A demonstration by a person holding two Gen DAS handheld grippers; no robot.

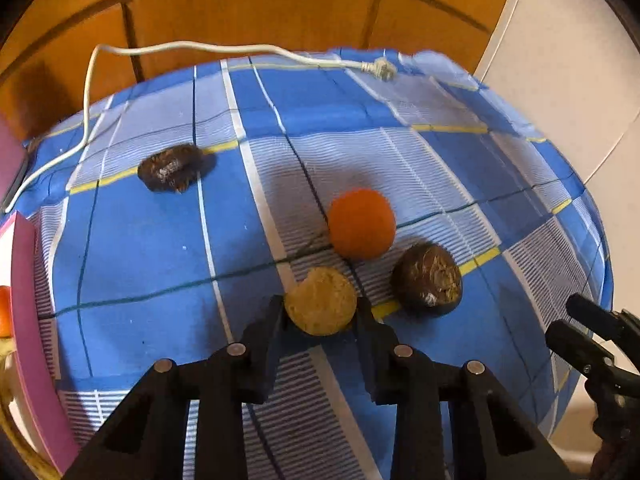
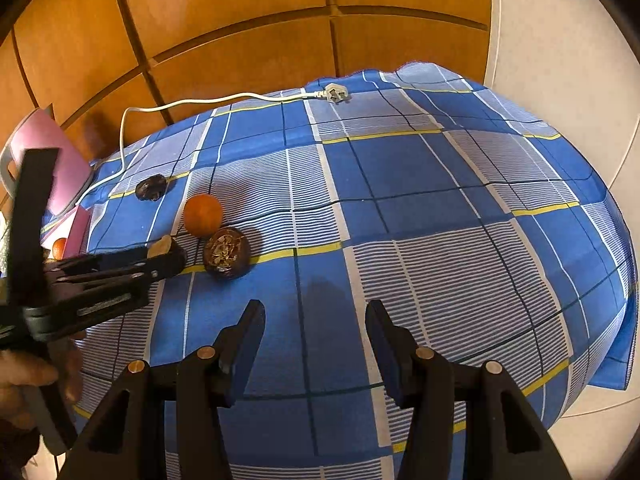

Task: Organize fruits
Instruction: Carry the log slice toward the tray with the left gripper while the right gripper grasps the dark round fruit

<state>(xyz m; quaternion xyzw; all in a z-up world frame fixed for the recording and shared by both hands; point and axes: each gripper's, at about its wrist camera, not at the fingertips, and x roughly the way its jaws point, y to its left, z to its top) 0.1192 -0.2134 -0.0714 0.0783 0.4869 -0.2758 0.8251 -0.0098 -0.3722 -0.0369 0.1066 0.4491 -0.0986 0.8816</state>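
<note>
My left gripper (image 1: 320,312) is shut on a tan round fruit (image 1: 321,301), with a finger on each side; it also shows in the right wrist view (image 2: 161,246). Just beyond it lie an orange (image 1: 362,224) and a dark brown round fruit (image 1: 427,280), seen too in the right wrist view as the orange (image 2: 203,215) and the dark fruit (image 2: 226,253). A second dark, flatter fruit (image 1: 171,168) lies far left, also in the right wrist view (image 2: 151,187). My right gripper (image 2: 316,320) is open and empty above the blue checked cloth (image 2: 440,208).
A white power cord (image 1: 86,92) with a plug (image 1: 383,68) runs along the far edge of the cloth. A pink container (image 1: 28,320) holding an orange fruit (image 1: 5,311) stands at the left edge. Wooden cabinet doors (image 2: 280,20) rise behind the table.
</note>
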